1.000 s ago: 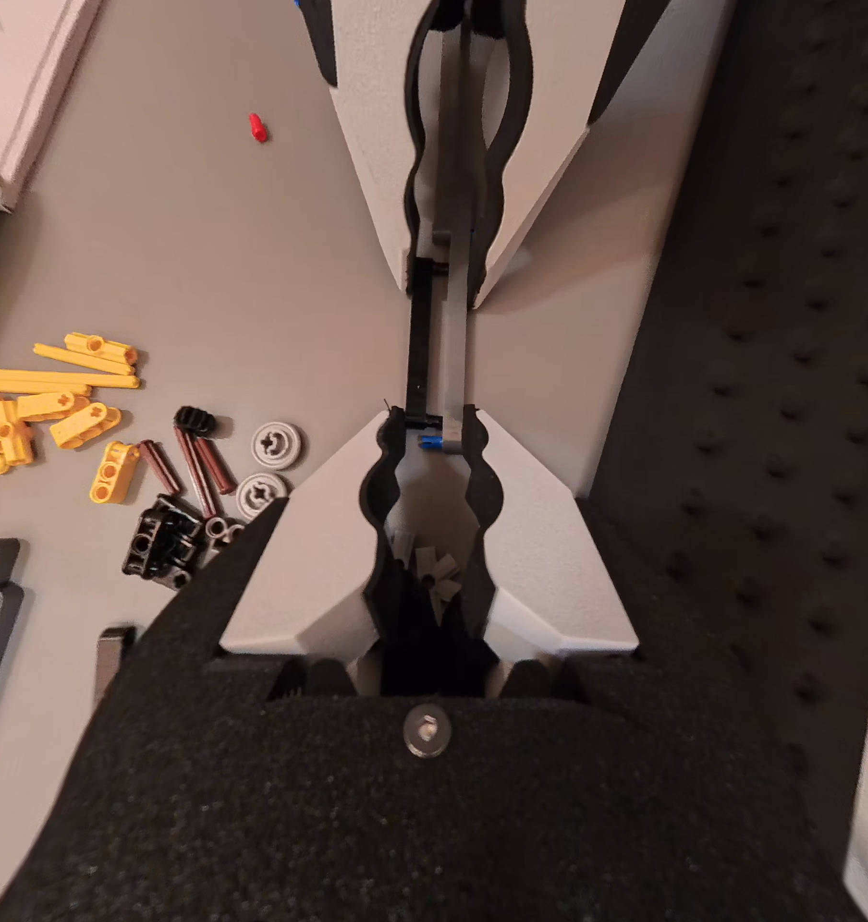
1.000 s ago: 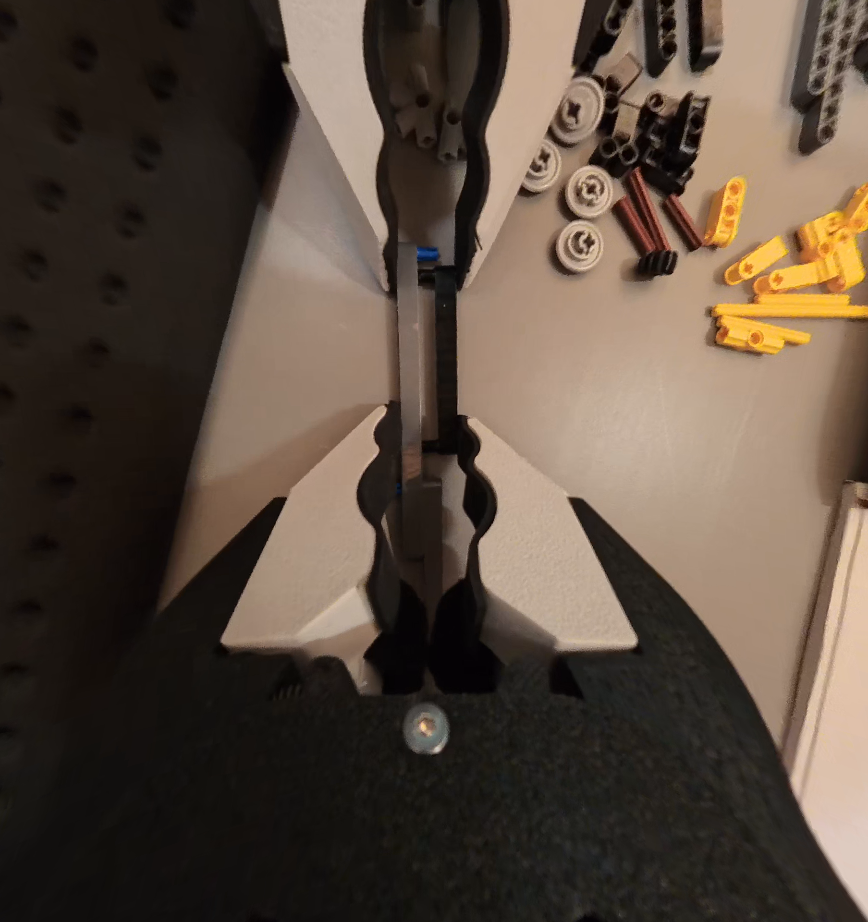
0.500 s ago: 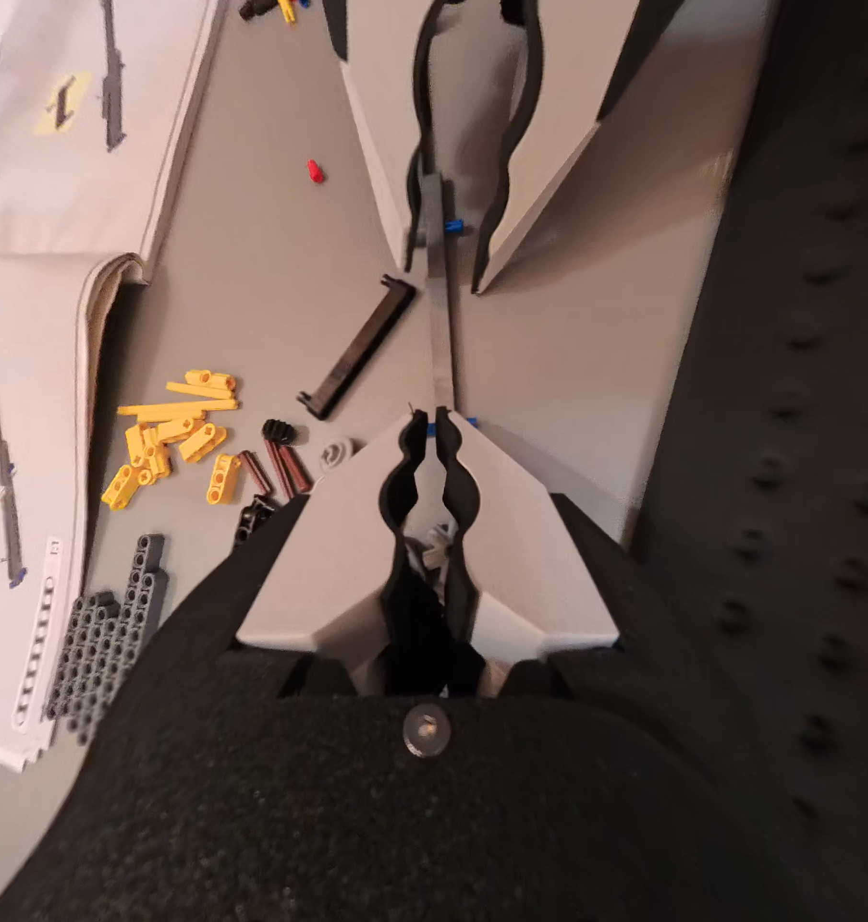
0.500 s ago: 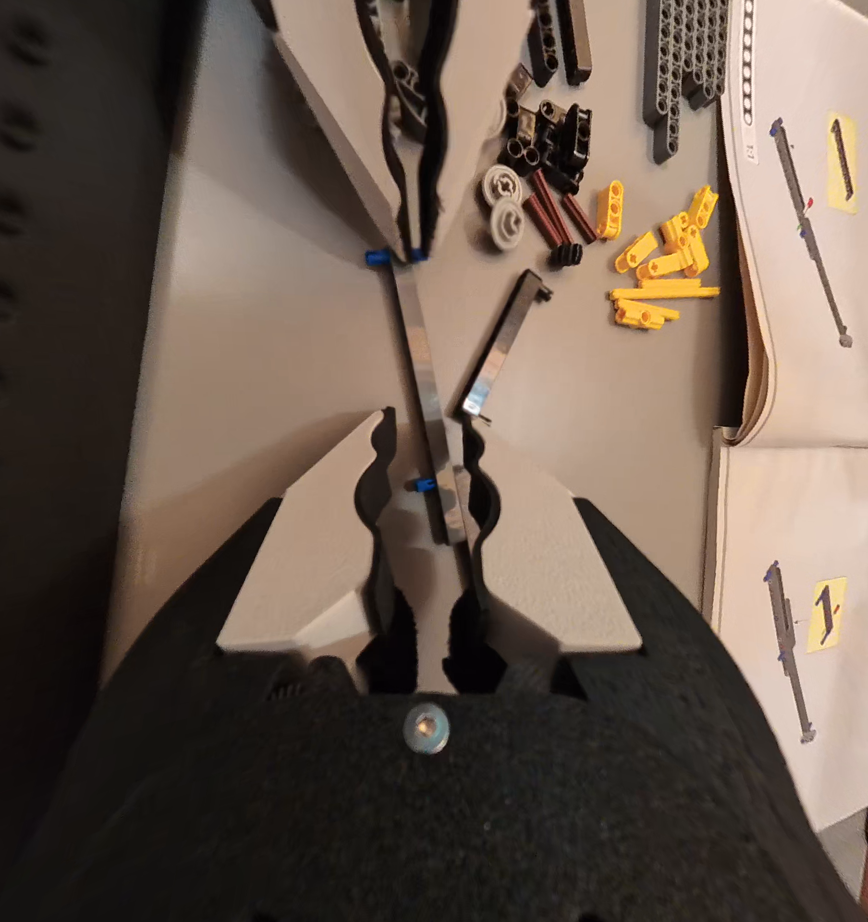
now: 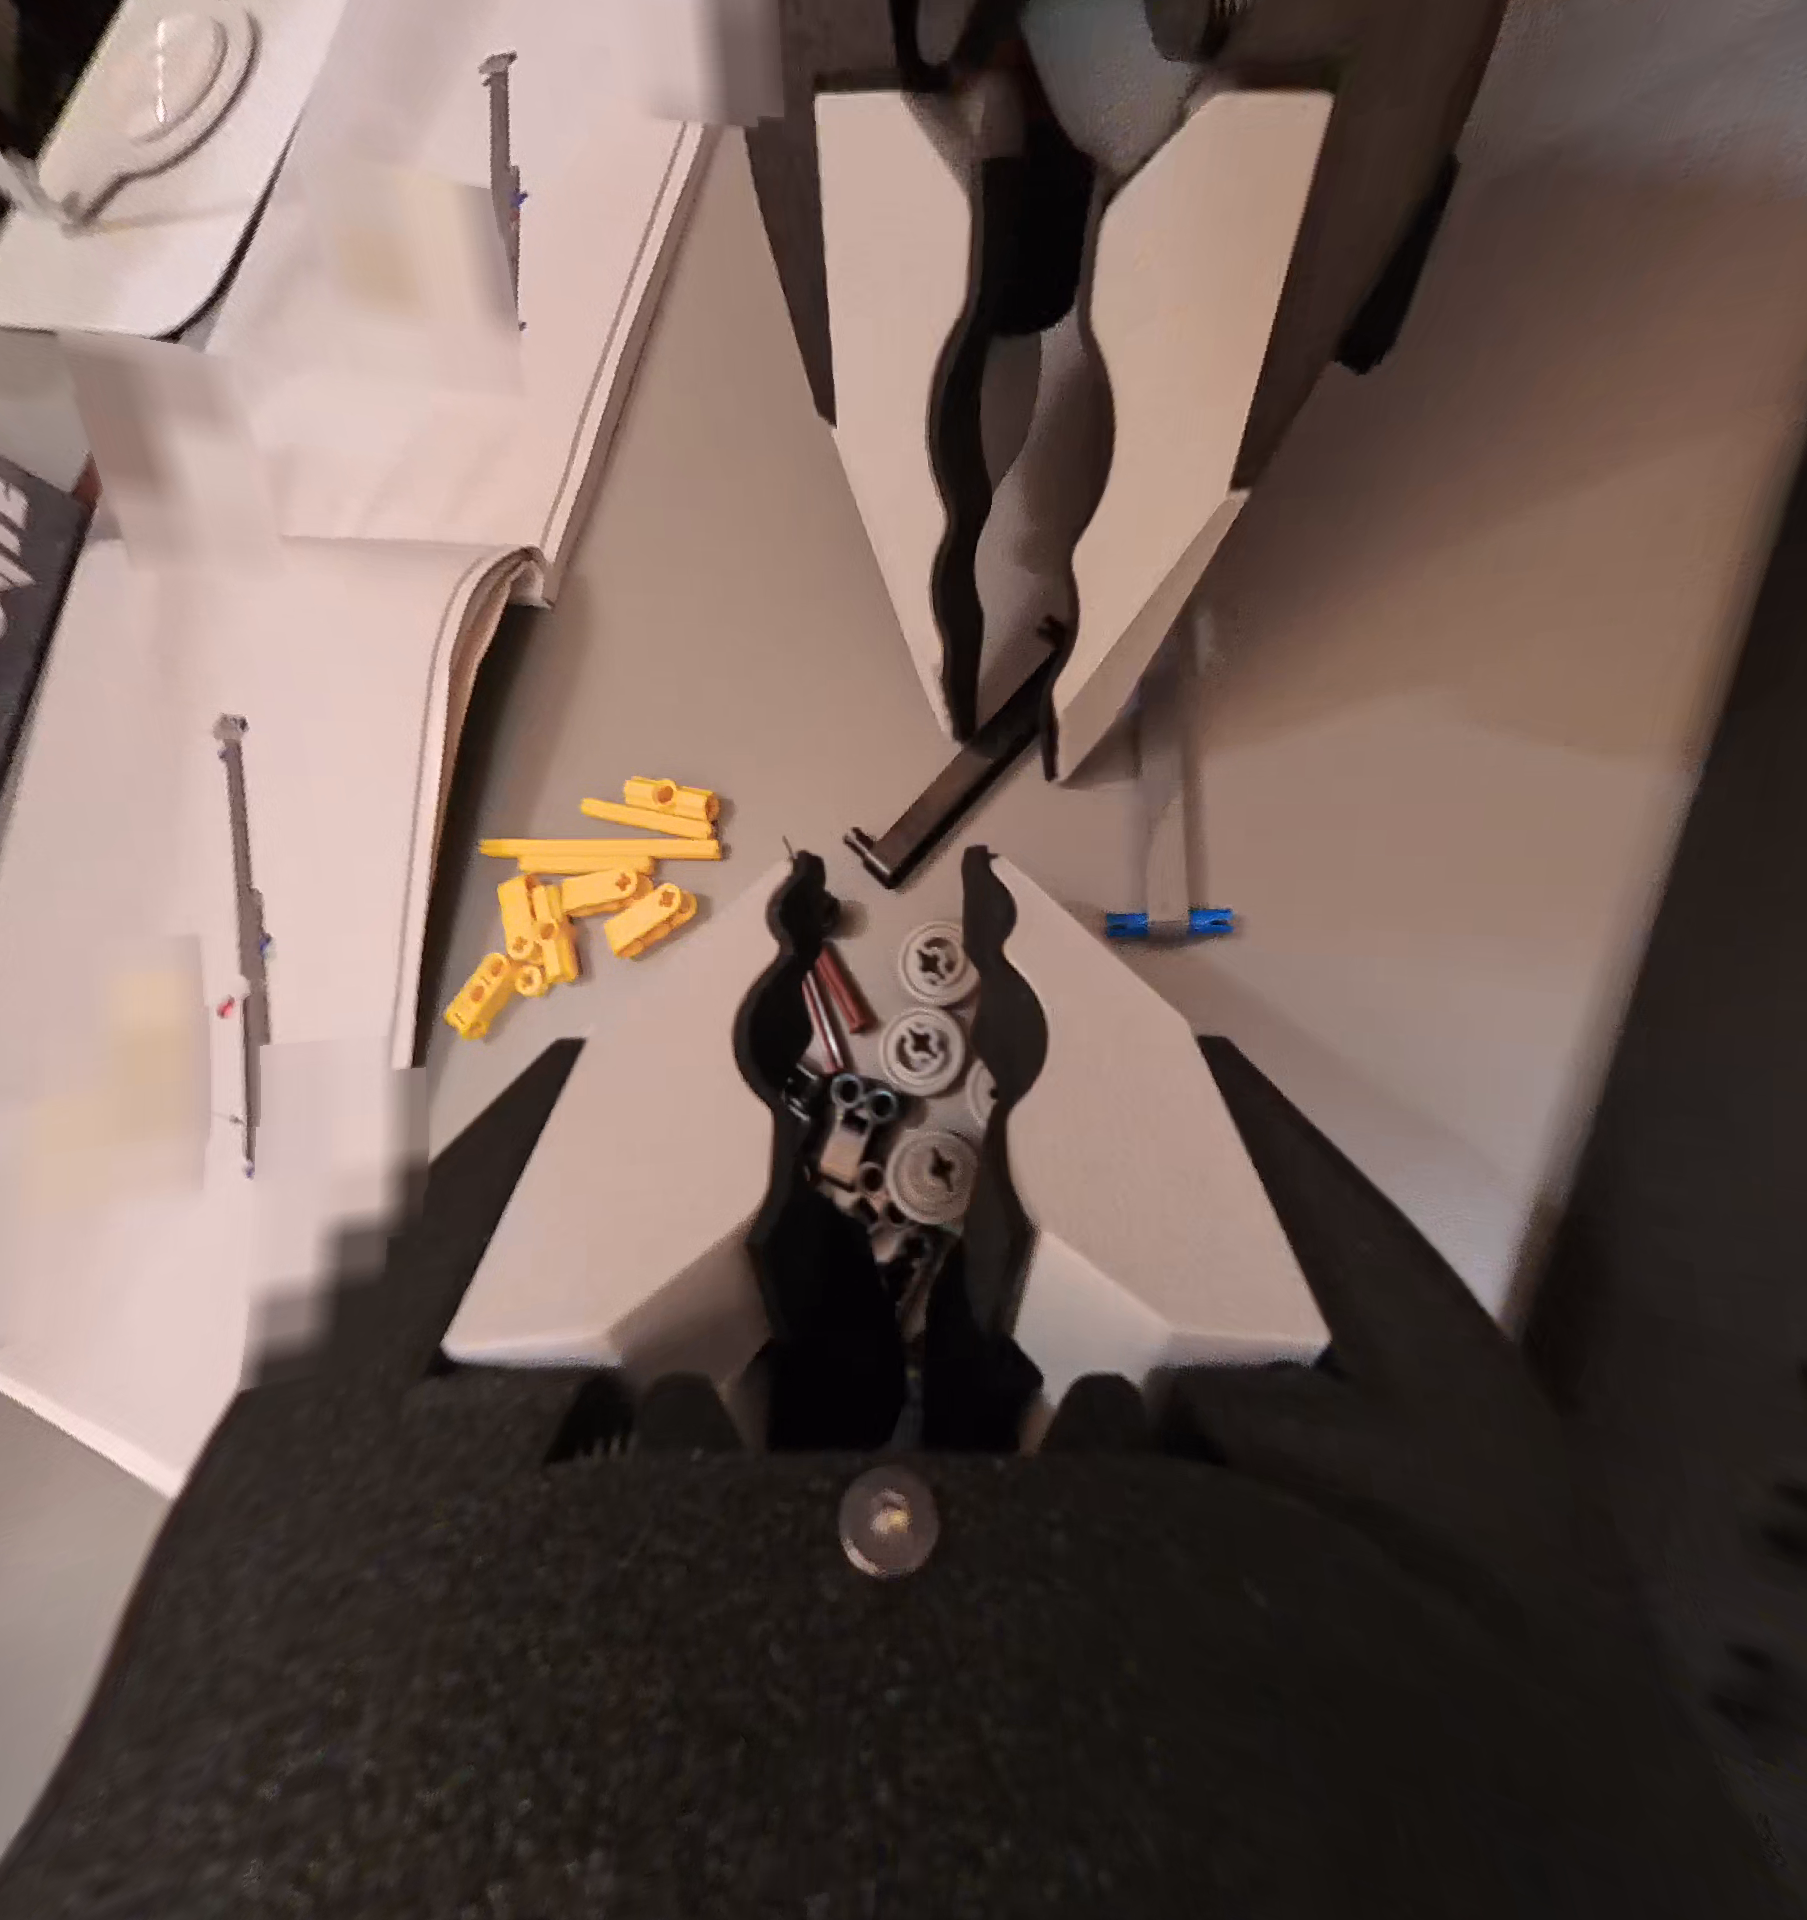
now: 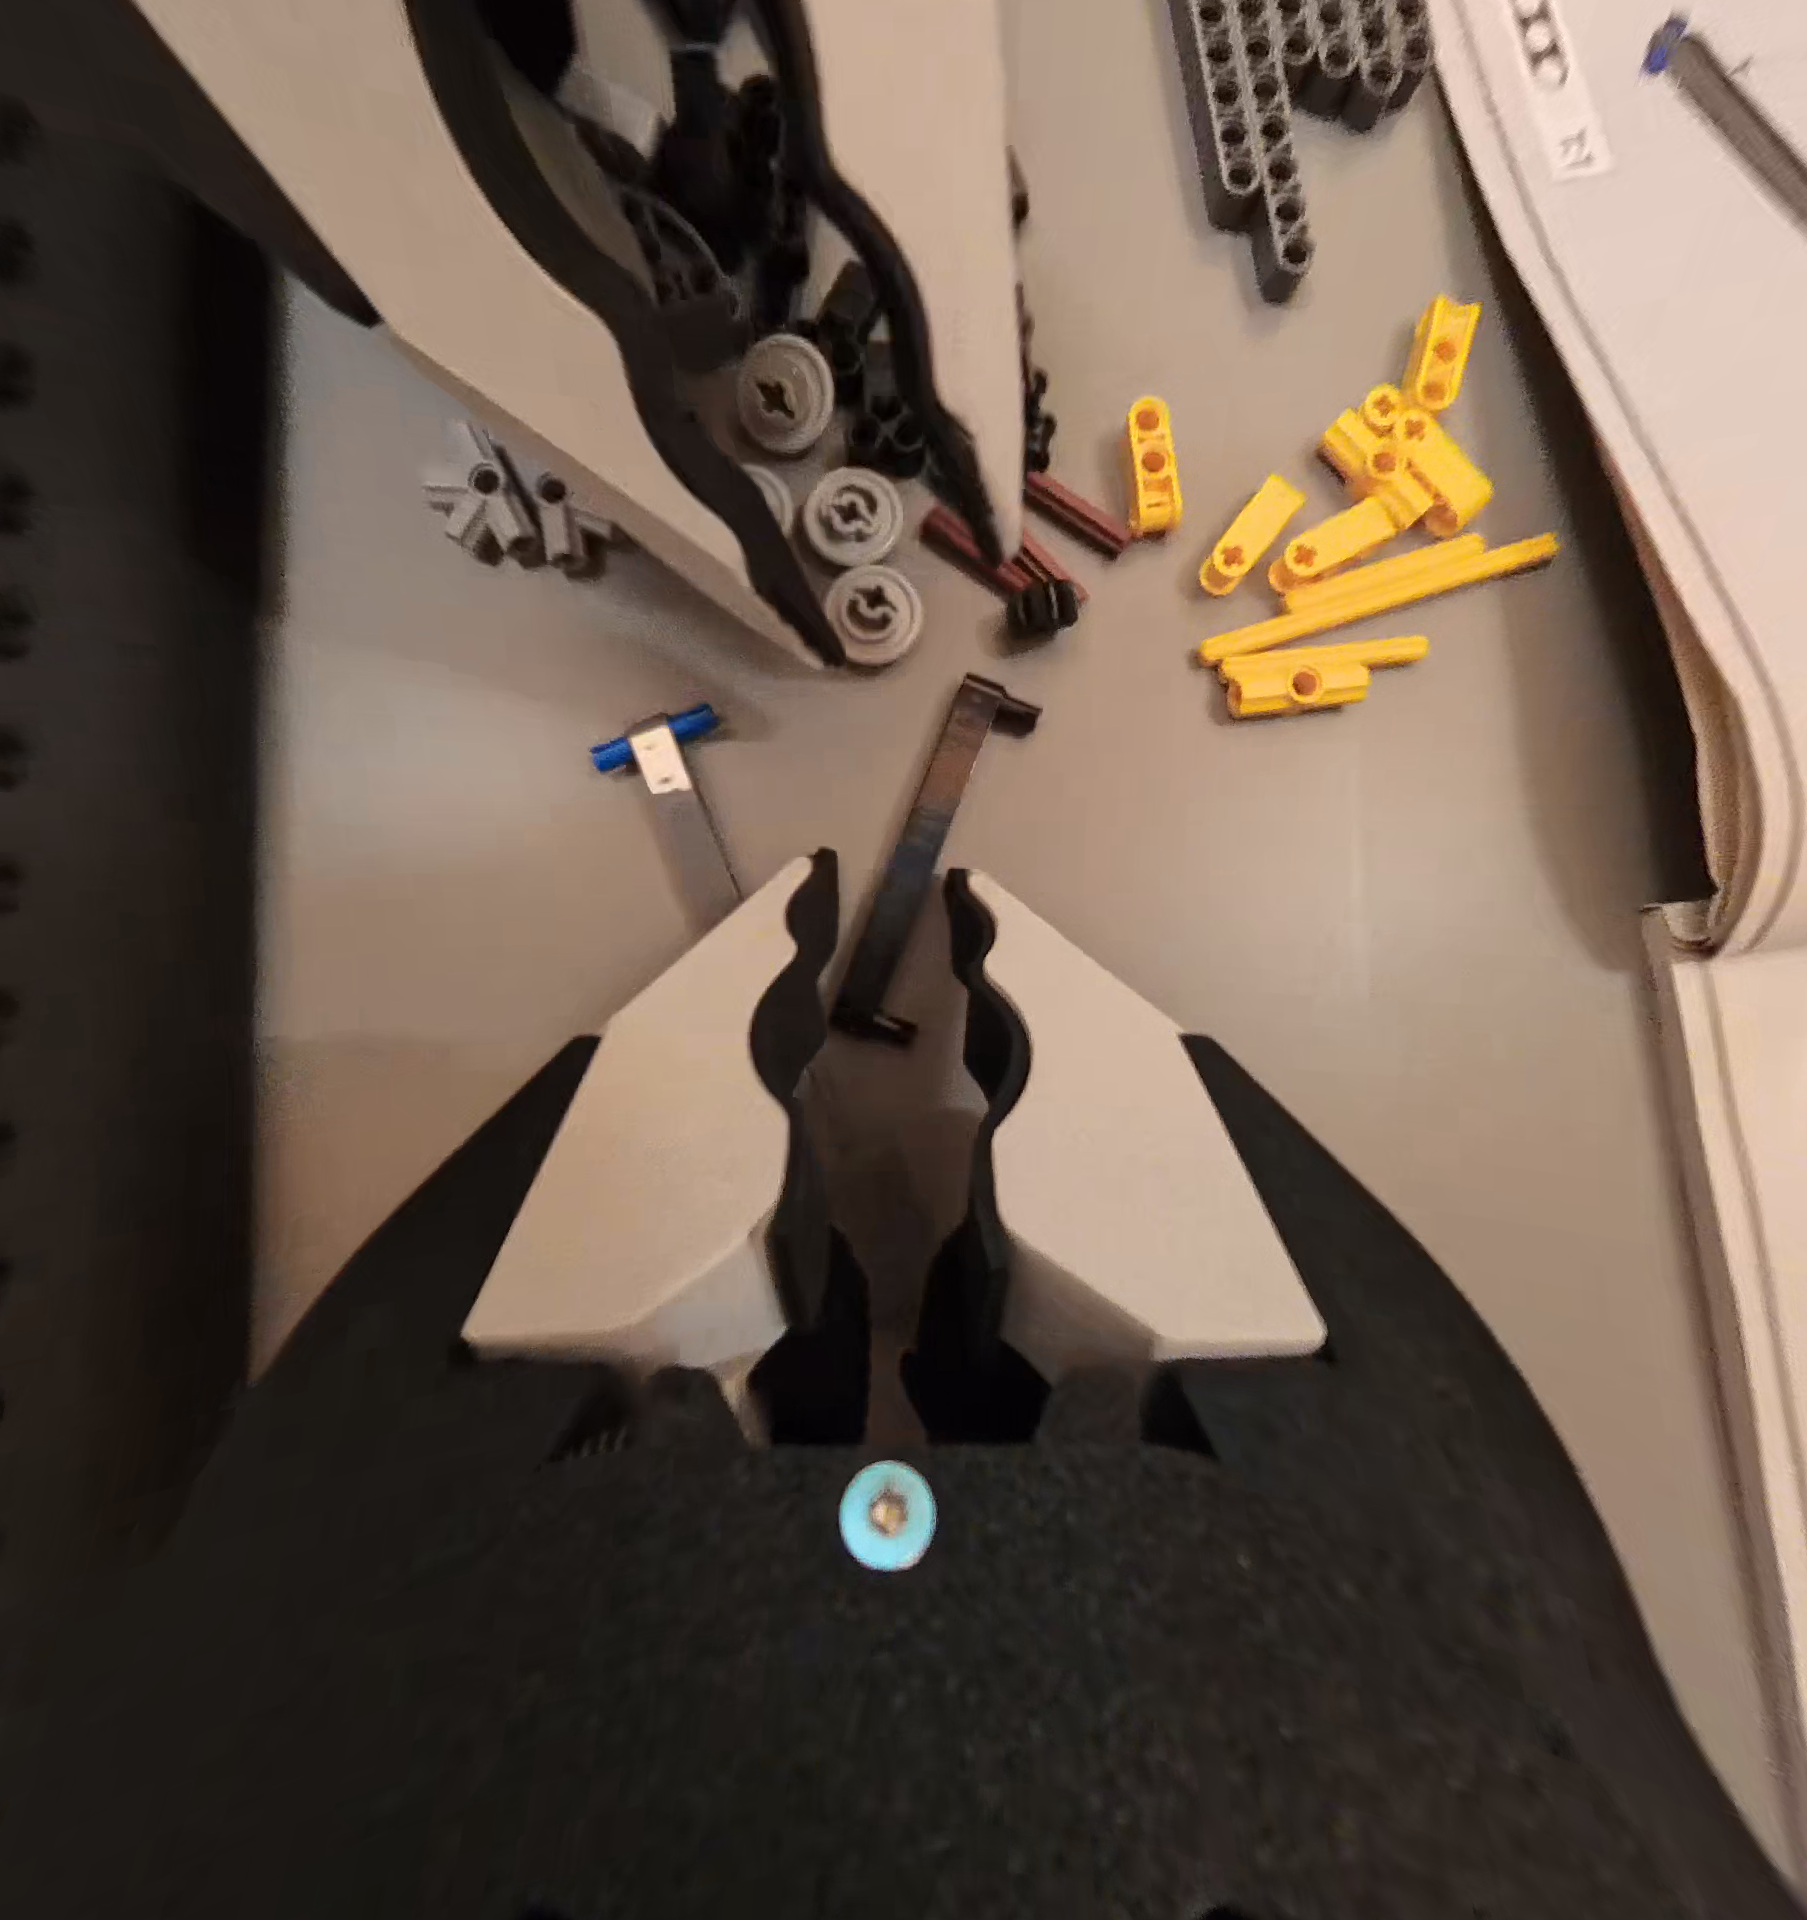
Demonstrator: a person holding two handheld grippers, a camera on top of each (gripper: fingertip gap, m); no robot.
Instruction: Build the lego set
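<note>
A black beam (image 6: 920, 852) lies on the grey table, with its near end between the fingers of my right gripper (image 6: 891, 868). That gripper is open and hangs just over the beam. In the left wrist view the black beam (image 5: 956, 779) runs from under the right gripper toward my left gripper (image 5: 894, 860). The left gripper is open and empty, above grey pulley wheels (image 5: 925, 1049). A grey beam (image 5: 1169, 831) with a blue pin (image 5: 1169, 922) through its end lies loose on the table. The right wrist view shows the grey beam (image 6: 691, 826) left of my fingers.
Yellow pieces (image 6: 1346, 540) (image 5: 587, 894), dark red axles (image 6: 1075, 509), grey pulley wheels (image 6: 857, 514), grey connectors (image 6: 514, 509) and long dark grey beams (image 6: 1263, 125) lie around. An open instruction booklet (image 5: 307, 623) (image 6: 1709, 520) is on one side, a black perforated mat (image 5: 1709, 935) on the other. The grippers' ends are close to 5 cm from one another.
The black beam came away from the grey one and dropped onto the table. Both grippers then opened and let the grey beam go. The right gripper moved over the black beam.
</note>
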